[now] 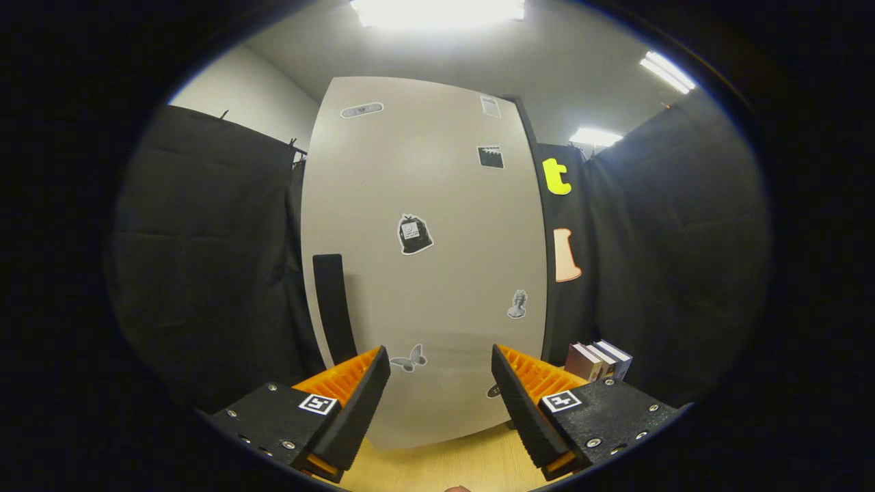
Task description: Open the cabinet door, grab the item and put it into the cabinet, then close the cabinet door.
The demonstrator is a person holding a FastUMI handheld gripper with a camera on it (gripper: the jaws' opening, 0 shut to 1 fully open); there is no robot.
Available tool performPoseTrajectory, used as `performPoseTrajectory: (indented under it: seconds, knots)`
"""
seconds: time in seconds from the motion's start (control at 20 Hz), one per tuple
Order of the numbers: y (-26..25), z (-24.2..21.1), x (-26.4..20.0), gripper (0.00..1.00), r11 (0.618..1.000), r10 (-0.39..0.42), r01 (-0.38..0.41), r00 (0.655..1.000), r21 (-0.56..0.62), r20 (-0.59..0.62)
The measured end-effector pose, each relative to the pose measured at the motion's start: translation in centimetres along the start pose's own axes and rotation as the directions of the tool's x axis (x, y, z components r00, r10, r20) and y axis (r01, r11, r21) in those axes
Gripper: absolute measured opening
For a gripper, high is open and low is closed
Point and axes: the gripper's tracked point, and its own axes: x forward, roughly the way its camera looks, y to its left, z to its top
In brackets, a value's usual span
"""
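a tall pale grey cabinet door (pixel 437 205), flat and matte, is seen shut straight ahead of the gripper, standing on a light wooden tabletop (pixel 458 465). black cloth walls are hung to both sides of the cabinet, with a white ceiling and bright strip lights above.

a long black vertical handle strip (pixel 333 307) is set near the door's left edge, just beyond the left finger. the door is dotted with small stickers: a black bag-shaped sticker (pixel 414 234) with a pale label near the middle, a black square one (pixel 491 156) higher up on the right, a pale rectangular one near the top right corner, an oval grey one (pixel 361 109) near the top left, a grey bust figure (pixel 518 304) lower right, and a grey butterfly (pixel 410 358) between the fingers. any writing on these is too small to be read.

a short row of upright books (pixel 598 361), with maroon and pale covers, is placed on the tabletop just right of the cabinet, beyond the right finger.

the gripper (pixel 441 383) is held wide open, nothing being gripped between the ribbed pads; each finger carries a small square black-and-white marker.
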Motion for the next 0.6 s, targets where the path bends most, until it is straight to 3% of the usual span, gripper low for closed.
performPoseTrajectory:
  seconds: [0.6]
  knots:
    - [-0.7,-2.1,-6.8,0.93,1.0,-0.018,0.018,1.0,0.012,0.014]
